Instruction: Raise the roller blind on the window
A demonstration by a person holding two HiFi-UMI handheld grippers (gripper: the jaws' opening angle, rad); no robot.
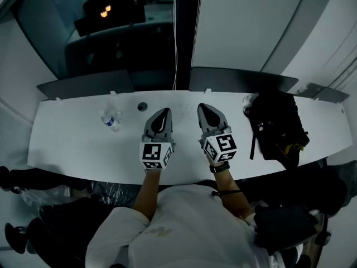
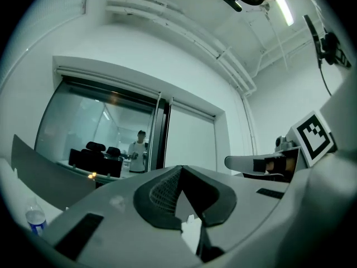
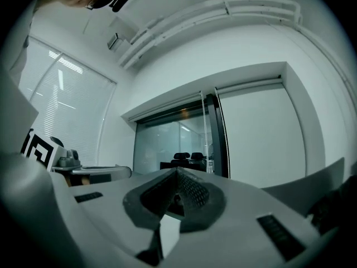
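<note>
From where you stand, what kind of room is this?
Probably an office meeting room: a long white table faces an interior glass window with black office chairs in the room beyond, and a roller blind covers the pane beside it.

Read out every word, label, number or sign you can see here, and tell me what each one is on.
No words or numbers can be read in any view.
Left marker cube: black-and-white square patterns, no letters.
Right marker cube: the same kind of pattern, no letters.
Water bottle: its label is too small and blurred to read.
Black bag: no print can be made out.
</note>
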